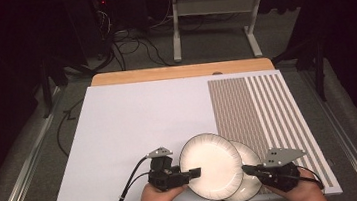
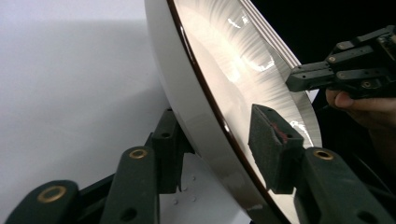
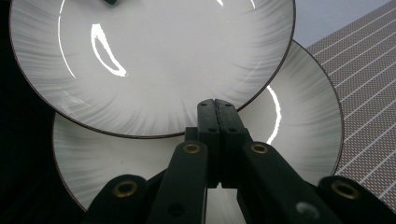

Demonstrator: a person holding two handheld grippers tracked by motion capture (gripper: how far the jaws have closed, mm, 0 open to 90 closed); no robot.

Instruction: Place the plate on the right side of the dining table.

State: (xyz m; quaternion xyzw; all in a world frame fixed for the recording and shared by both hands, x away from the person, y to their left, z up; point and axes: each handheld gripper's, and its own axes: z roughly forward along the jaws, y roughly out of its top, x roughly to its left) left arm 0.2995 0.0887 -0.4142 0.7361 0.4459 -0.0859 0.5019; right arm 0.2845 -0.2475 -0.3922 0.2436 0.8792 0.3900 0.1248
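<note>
Table (image 1: 134, 125): white sheet, striped mat (image 1: 257, 107) on its right half. Upper plate (image 1: 209, 163) sits bottom centre of the high view, overlapping the lower plate (image 1: 248, 173) just right of it. Your left gripper (image 1: 191, 173) clamps the upper plate's left rim, one jaw on each face. Your right gripper (image 1: 248, 169), bottom right, has jaws pressed together with nothing between, tips over the lower plate.
</note>
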